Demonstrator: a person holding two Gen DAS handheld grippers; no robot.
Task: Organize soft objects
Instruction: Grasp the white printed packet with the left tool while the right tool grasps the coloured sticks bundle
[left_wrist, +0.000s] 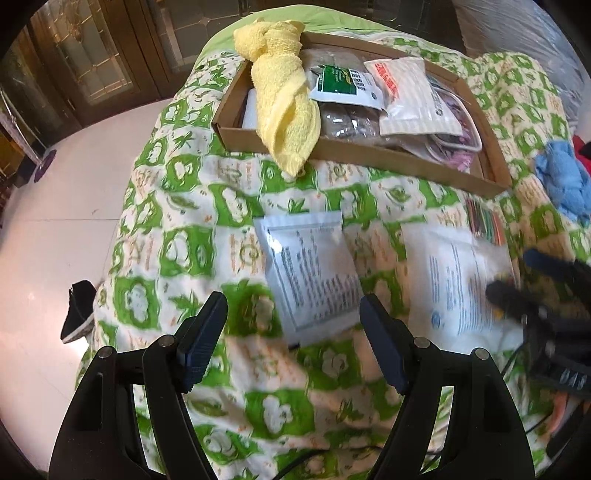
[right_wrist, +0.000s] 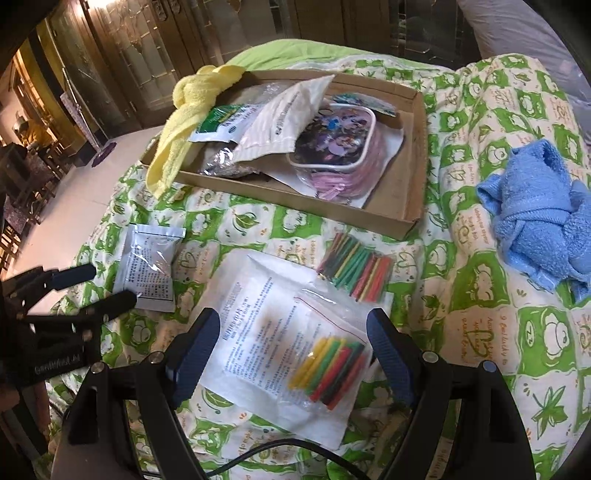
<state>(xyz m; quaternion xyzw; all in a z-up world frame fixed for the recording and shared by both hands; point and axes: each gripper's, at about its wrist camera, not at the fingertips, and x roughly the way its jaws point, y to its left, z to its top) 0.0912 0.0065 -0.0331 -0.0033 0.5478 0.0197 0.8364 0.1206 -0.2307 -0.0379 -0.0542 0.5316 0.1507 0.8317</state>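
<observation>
**Both grippers open over the loose packets, box half filled**

Left gripper (left_wrist: 293, 341) hangs with its jaws apart and nothing between them, above the quilt (left_wrist: 177, 236), with the small silver sachet (left_wrist: 310, 273) lying flat just ahead of its fingertips. My right gripper (right_wrist: 293, 349) is also spread and empty, straddling the large white pouch (right_wrist: 266, 343) and the clear zip bag of coloured sticks (right_wrist: 332, 369) that rests on top of it. A second bundle of sticks (right_wrist: 356, 271) lies beyond, near the cardboard box (right_wrist: 413, 155), which already holds the yellow towel (right_wrist: 173, 147) and several packets. The blue towel (right_wrist: 543, 229) sits well apart on the right.

I judge the sachet light, thin and slick: pinching it flat against soft bedding may just push it down, so I would take a short edge or corner. The zip bag looks floppy and slippery; gripping across the stick bundle should hold better than the loose film. The towel is forgiving anywhere, best at its knot.
</observation>
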